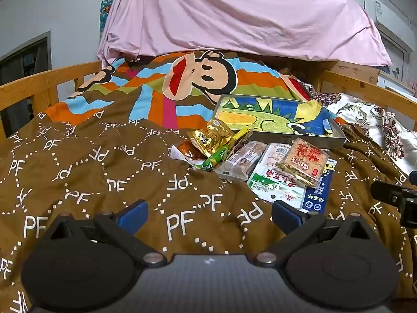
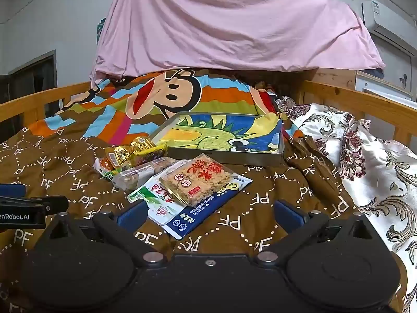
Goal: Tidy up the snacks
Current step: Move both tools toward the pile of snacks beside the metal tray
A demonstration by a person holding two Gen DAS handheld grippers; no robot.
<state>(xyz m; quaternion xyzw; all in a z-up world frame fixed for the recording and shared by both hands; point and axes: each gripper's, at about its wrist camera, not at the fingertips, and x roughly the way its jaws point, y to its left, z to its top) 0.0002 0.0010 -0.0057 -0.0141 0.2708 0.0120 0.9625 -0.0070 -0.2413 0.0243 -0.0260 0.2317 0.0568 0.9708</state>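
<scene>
Both jaws spread wide, nothing between them. Left hand-held gripper [image 1: 209, 215] hovers over the brown quilt [image 1: 91, 172]; the snack pile lies at its 1 o'clock. Right hand-held gripper [image 2: 208, 215] sits just short of the blue-and-white packet [image 2: 206, 215], which lies at its 12 o'clock. Rice-crisp pack [image 2: 195, 182] rests on top of that packet. Wrapped bar [image 2: 142, 173] and gold packets [image 2: 130, 151] at 11 o'clock. Shallow cartoon-lined box [image 2: 221, 154] just beyond, empty. Judgement: lift the top pack first, pinching its edges, since the soft bedding gives and flat packets slide.
</scene>
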